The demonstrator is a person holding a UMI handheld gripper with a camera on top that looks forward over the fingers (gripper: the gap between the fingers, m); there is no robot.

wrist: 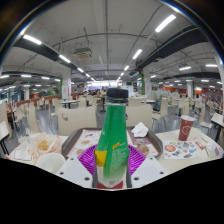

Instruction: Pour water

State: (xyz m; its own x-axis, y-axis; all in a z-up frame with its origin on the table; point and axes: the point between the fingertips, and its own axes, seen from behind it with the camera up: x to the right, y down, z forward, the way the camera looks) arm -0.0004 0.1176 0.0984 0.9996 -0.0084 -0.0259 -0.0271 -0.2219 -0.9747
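Green plastic bottle [112, 140] with dark cap, upright, gripped between the claw's [112, 160] purple pads [135, 158], both fingers pressing its sides, red paper cup [185, 127] beyond to the right on the worktop [205, 150], white cup [50, 162] near left finger

A pale table [205, 150] carries the scene. A green bottle [112, 145] stands near the middle. On the right stand a red paper cup [185, 127] and printed paper [178, 150]; on the left lie crumpled white wrappers [35, 146].
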